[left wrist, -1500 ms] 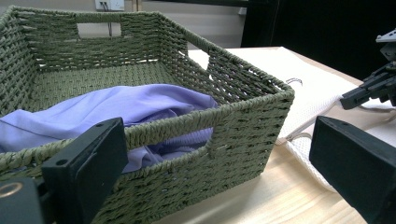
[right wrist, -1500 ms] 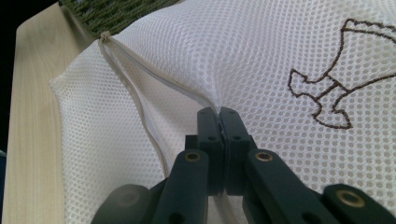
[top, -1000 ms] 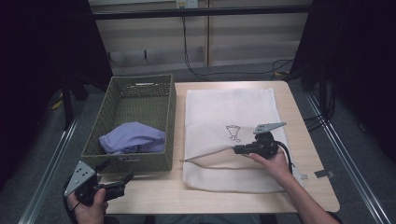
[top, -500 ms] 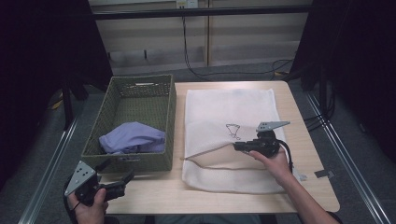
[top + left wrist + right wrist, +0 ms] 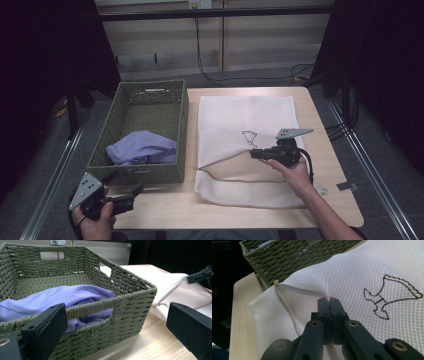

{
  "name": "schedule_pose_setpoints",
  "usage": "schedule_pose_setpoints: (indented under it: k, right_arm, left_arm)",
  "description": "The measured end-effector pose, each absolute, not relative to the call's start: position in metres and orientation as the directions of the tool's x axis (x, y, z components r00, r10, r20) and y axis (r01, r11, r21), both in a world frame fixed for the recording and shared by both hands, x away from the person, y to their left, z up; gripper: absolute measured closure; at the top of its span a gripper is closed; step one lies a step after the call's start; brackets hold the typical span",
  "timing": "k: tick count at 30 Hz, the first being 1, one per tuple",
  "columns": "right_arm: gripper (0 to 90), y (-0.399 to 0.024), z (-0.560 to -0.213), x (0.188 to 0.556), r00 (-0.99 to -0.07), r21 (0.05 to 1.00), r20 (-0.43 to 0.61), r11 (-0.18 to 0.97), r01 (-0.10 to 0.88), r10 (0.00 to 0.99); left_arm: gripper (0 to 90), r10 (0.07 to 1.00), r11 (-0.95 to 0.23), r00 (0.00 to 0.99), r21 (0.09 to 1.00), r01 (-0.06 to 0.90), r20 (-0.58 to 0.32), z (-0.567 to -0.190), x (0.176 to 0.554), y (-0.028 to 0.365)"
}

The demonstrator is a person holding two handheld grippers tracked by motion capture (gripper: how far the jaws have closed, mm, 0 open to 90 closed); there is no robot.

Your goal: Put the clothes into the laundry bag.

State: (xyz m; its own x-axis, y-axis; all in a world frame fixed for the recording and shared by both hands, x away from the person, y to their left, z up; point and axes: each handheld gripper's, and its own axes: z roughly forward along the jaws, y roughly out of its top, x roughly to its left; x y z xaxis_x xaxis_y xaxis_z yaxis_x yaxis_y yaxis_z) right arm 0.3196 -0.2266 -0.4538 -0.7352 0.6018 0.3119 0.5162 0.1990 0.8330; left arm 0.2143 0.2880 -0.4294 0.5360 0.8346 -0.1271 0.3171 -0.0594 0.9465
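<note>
A white mesh bag with a brown stitched emblem lies flat on the wooden table. My right gripper is shut on the upper layer of the bag at its zipper edge, holding that layer up off the lower one. A green woven basket stands left of the bag, with a lilac garment inside. At the table's front left corner my left gripper is open just before the basket's front wall. Nothing lies between its jaws. The lilac garment shows over the rim.
A small grey tab lies near the table's right edge. Metal rails run along both sides of the table. Cables trail on the floor behind it. Bare wood shows in front of the basket and the bag.
My right gripper has shifted slightly to the right with the bag's upper edge in it, and the bag's mouth gapes a little wider. The left gripper has stayed put.
</note>
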Motion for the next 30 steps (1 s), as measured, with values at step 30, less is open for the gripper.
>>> schedule_pose_setpoints:
  k: [30]
  right_arm:
    - [89.2,-0.228,-0.441,0.32,-0.731,0.864,0.304,0.147,0.482,0.611]
  left_arm:
    - [3.0,0.829,-0.059,0.544,0.947,0.315,-0.13,-0.43,0.215,0.288]
